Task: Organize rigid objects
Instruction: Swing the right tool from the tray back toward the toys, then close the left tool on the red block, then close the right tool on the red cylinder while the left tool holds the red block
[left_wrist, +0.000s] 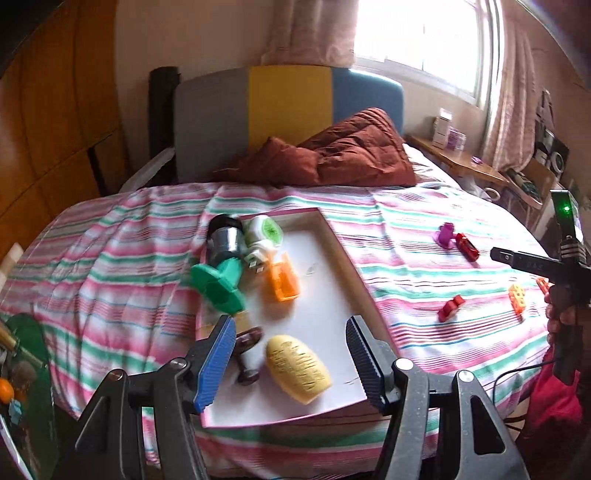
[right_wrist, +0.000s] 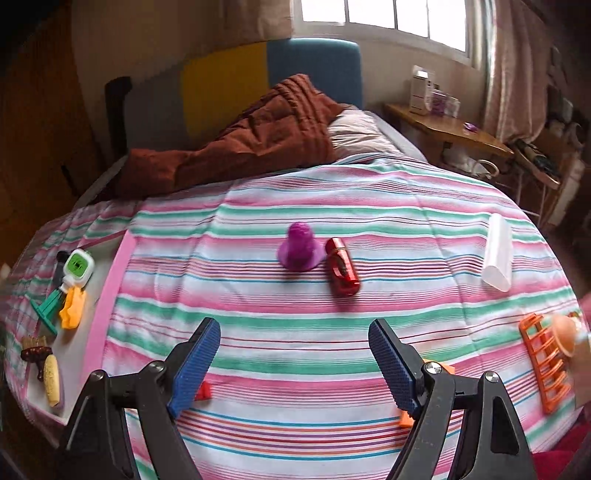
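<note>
On the left side of the bed stands a shallow tray (left_wrist: 334, 236) with a pink rim, and it serves as the collecting place. It already holds a black-capped jar (left_wrist: 226, 236), a green plastic piece (left_wrist: 218, 284), a white and green timer (left_wrist: 263, 232), an orange piece (left_wrist: 282, 282), a small brown brush (left_wrist: 248, 354) and a yellow ribbed oval (left_wrist: 298, 367). The left gripper (left_wrist: 291, 363) hovers over the near end of this tray. Its jaws are apart and nothing is between them.

Further right, on the striped bedsheet (right_wrist: 295, 206), the things not yet sorted lie loose: a purple cone-shaped toy (right_wrist: 297, 249) touching a red toy car (right_wrist: 341, 267), then a white translucent case (right_wrist: 498, 253), and at the far right an orange grid rack (right_wrist: 543, 363). The right gripper (right_wrist: 295, 363) is above the sheet in front of the purple toy and the car. Its jaws stand wide and empty, probably to take one of them next. Small red (right_wrist: 203, 390) and orange bits (right_wrist: 405, 419) show just behind its fingers.
</note>
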